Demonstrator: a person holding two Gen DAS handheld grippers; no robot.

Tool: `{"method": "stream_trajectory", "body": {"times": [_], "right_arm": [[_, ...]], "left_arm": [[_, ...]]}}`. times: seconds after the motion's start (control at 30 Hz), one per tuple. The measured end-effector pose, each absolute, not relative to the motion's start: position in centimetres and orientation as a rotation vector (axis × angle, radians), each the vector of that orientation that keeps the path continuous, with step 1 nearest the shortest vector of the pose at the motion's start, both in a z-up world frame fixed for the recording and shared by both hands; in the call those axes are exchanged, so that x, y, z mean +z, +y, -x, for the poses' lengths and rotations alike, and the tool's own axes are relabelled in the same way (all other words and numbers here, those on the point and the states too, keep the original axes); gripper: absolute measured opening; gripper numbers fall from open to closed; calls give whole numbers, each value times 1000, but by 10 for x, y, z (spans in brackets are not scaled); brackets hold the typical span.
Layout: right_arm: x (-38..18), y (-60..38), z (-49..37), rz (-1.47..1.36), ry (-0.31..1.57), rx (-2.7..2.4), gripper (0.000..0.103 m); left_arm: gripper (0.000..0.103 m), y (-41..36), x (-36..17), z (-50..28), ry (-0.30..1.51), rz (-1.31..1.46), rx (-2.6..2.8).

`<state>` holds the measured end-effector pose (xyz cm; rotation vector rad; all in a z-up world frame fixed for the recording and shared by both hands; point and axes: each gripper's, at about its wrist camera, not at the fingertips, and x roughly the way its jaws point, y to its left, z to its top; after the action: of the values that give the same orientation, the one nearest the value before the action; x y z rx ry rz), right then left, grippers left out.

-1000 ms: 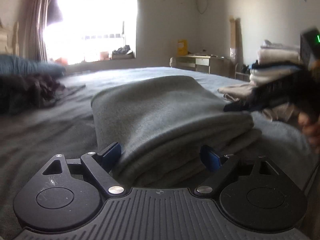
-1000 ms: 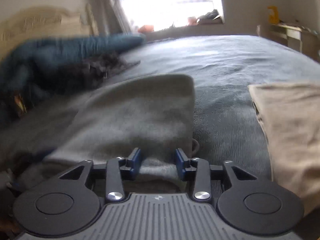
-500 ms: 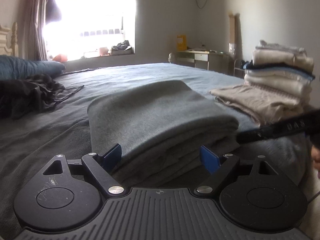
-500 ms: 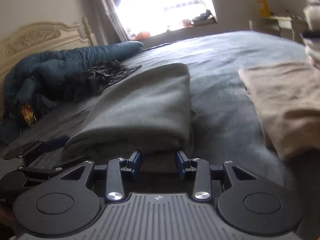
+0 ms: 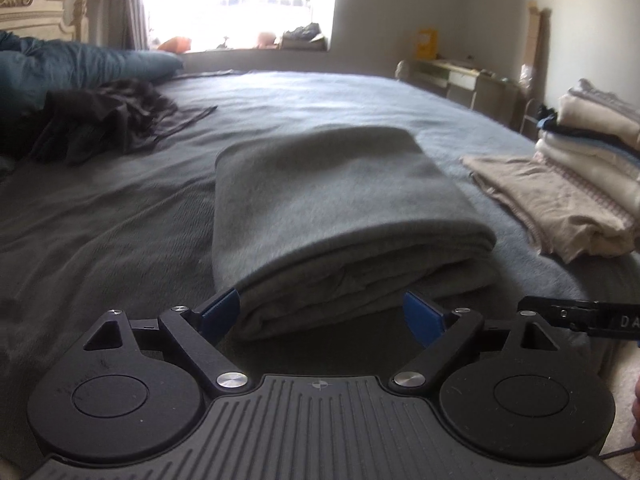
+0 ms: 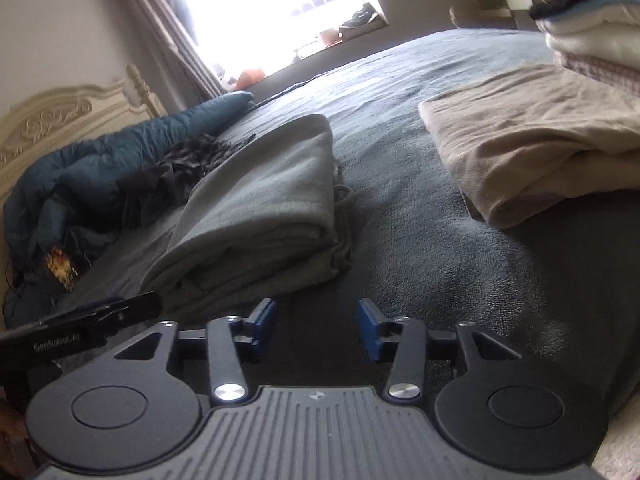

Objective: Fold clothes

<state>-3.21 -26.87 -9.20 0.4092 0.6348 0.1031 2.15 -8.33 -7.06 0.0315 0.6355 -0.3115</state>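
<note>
Jaws of the left gripper (image 5: 322,312) stand wide and are still spreading; the near end of the folded grey garment (image 5: 332,216) lies between the blue pads, which do not press it, so it is released. The right gripper (image 6: 316,330) is opening too, jaws about half apart with only bedcover between them, holding nothing; the grey garment (image 6: 260,208) lies just ahead to its left.

That garment rests near the middle of the bed's near edge, on the grey-blue bedcover (image 5: 100,216). Toward the right edge lies a folded beige piece (image 5: 552,204) with a stack of folded pale clothes (image 5: 592,132) behind it. At the left, near the carved headboard (image 6: 60,116), sit a crumpled dark garment (image 5: 108,120) and a teal duvet (image 5: 72,68). Beyond the bed are a bright window (image 5: 240,0) and a low desk (image 5: 452,76) by the wall.
</note>
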Motion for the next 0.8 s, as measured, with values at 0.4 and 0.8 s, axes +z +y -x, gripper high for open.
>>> {"method": "stream_trajectory", "body": {"times": [0.4,0.8], "right_arm": [[-92,-234,36,-202,684,32,83],[-92,-212,31,-41,722,-106,103]], "left_arm": [[98,-76,-79,-25,746,-69,-157],[101,-67,-88,-27,799,-55,-99]]}}
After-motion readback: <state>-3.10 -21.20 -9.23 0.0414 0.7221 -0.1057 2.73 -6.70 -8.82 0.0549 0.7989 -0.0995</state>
